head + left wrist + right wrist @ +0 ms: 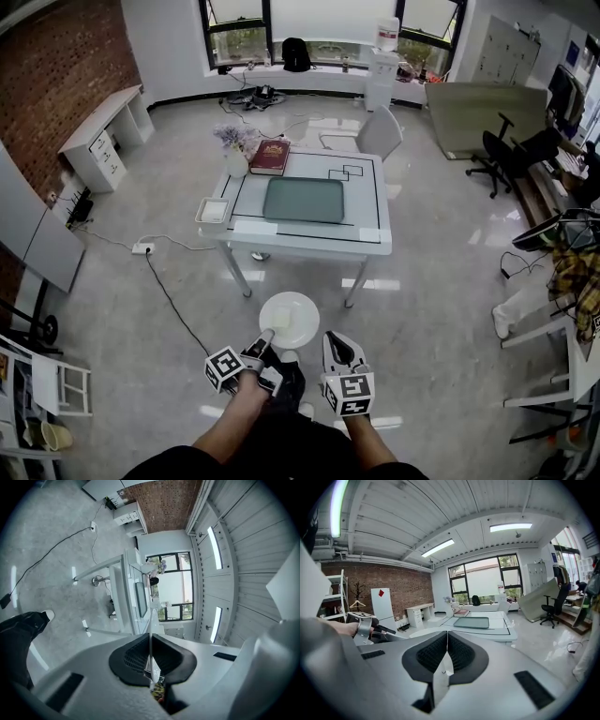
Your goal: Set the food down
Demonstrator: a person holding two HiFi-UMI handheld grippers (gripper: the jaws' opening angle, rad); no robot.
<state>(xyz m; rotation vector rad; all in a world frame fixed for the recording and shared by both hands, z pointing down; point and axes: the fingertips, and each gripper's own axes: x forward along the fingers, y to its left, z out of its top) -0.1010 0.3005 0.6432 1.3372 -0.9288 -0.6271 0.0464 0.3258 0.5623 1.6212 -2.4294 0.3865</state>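
Low in the head view, centre frame, we're holding the plate out over the floor w/ the left gripper, which is biting the plate's near-left rim. Left gripper view is showing both jaws pressing together on that thin white edge, the plate running edge-on btwn the pads. The food, a pale block, is sitting left of the plate's centre, just beyond the gripping jaw tips and apart from them. The right gripper is hanging just right of the plate, not touching it. Its own view is showing the jaws closed tight w/ nothing btwn them.

Further up, mid-frame, the table is standing well apart from plate & grippers. A grey-green tray is lying flat at the table's centre. A red book and a vase of flowers are sitting at its upper-left corner. A small square white dish is resting at its left edge, contents too small to tell.
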